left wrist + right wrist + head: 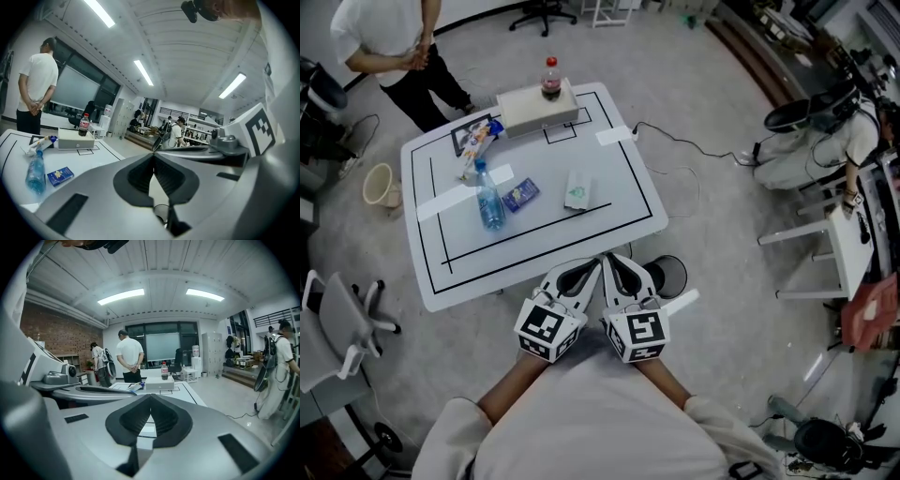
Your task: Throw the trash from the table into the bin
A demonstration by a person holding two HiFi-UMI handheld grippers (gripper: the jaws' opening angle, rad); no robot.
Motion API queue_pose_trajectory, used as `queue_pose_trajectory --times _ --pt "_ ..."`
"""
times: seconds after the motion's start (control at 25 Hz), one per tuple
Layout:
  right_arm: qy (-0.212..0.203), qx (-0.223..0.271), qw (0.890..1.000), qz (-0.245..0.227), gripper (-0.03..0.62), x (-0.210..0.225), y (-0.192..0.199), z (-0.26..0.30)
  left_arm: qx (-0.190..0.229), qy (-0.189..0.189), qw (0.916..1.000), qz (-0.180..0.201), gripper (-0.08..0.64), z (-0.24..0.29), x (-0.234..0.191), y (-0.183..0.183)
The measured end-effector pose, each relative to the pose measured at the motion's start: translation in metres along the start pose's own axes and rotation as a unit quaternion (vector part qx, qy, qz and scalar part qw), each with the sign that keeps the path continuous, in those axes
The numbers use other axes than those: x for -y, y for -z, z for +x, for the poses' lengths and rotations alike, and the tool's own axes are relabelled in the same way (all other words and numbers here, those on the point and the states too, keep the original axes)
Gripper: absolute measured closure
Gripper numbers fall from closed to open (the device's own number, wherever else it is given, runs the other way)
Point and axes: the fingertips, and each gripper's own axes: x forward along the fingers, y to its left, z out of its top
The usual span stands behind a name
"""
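Both grippers sit side by side at the near edge of the table (614, 183), tips angled in toward each other. The left gripper (586, 274) has its jaws pressed fully together with nothing between them. Same story on the right gripper (623, 272): jaws closed to a point, nothing held. Neither is touching any trash; they hang just over the near rim, which looks like a ready stance before the first reach.

Now the targets. Toward the left of the table stands a clear water bottle (490, 202), and just right of it lies a small blue packet (521, 195). Further right, near the middle, a white-and-green packet (577, 190) lies flat. At the far left there's a crumpled wrapper (478, 141) on a black-outlined square. All four are well apart from the grippers.

At the far edge a cola bottle (550, 78) stands upright on a white box (534, 108); whether that counts as trash I can't tell.

The bin (667, 274), dark and round, sits on the floor just off the table's near right corner, partly hidden behind the right gripper. That puts it handy for the right hand, so a short swing from table to bin should do. A beige bucket (380, 185) stands on the floor off the left side, and a person (389, 42) waits beyond the far left corner.

My read: nothing binned yet, and the jaws must open before any pick.
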Motion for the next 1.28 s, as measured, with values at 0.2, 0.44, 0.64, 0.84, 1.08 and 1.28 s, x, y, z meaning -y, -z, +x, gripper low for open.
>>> queue_pose_trajectory --times 0.2,0.44,0.64,0.84,1.08,1.28 --pt "0.007 -0.003 1.0 -0.009 0.572 0.0 -0.014 0.035 0.011 0.008 0.9999 -0.003 0.552 0.01 -0.036 -0.016" --pt "0.033 0.004 0.999 -0.007 0.572 0.004 -0.018 0.063 0.013 0.031 0.9994 -0.011 0.552 0.023 -0.064 -0.019" --pt "0.046 0.002 0.999 0.003 0.572 0.013 -0.013 0.069 -0.003 0.055 0.9985 -0.006 0.552 0.04 -0.075 -0.011" --pt "0.066 0.012 0.998 0.021 0.572 0.035 -0.015 0.073 -0.041 0.061 0.9973 0.004 0.551 0.069 -0.09 0.001" --pt "0.084 0.017 0.995 0.044 0.572 0.061 -0.014 0.068 -0.069 0.029 0.9971 -0.006 0.551 0.091 -0.112 0.01" --pt "0.1 0.021 0.993 0.06 0.572 0.078 -0.008 0.061 -0.107 -0.014 0.9935 -0.037 0.48 0.115 -0.138 0.03"
